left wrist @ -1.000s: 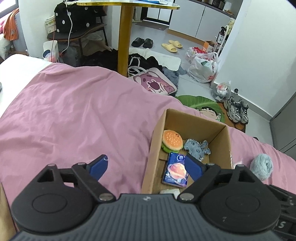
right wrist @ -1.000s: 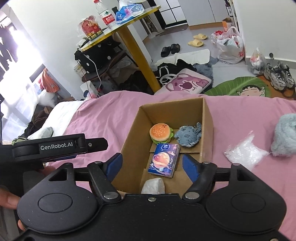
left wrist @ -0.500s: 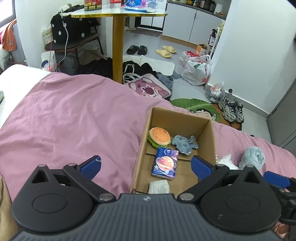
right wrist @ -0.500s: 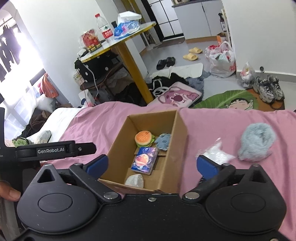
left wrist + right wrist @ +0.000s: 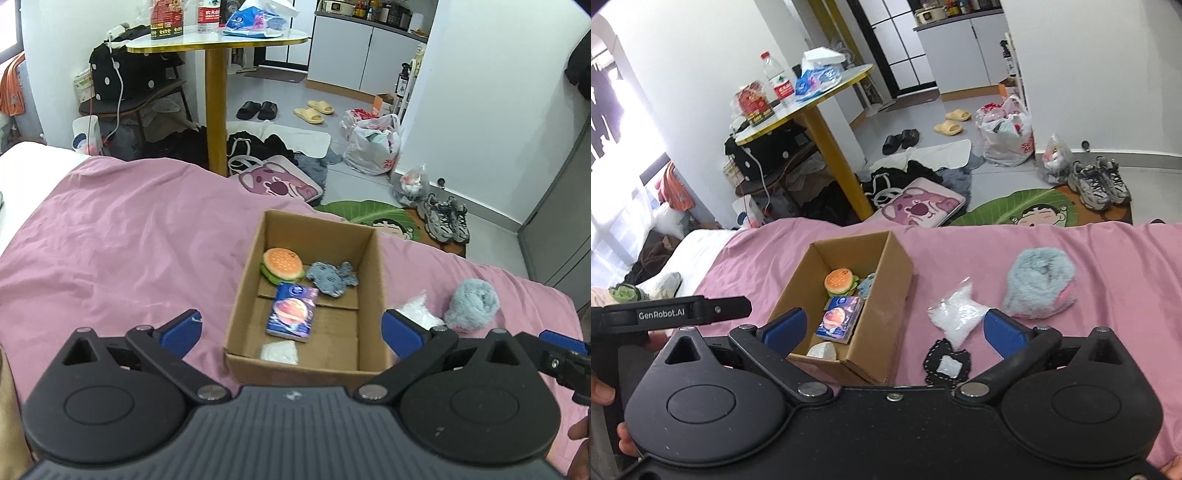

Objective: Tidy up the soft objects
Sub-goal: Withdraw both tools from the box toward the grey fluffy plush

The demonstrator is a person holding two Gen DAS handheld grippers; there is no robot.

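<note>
Grippers, left [image 5: 290,328] and right [image 5: 893,328], both spread wide and empty at frame bottom; cardboard box [image 5: 375,295] at centre held burger plush [image 5: 282,264], tissue pack [image 5: 292,312]; fluffy grey plush [image 5: 1039,282] lay centre-right on pink sheet [image 5: 122,243]

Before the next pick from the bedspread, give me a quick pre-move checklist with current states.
1. Right gripper open and empty: ok.
2. Left gripper open and empty: ok.
3. Cardboard box upright, with room: ok; burger plush, tissue pack, grey plush and small white bag leave bare floor.
4. Items outside the box, unobstructed: ok; clear bag of white filling, fluffy grey-blue piece, black patch.
5. Clear bag sealed: cannot tell.
</note>
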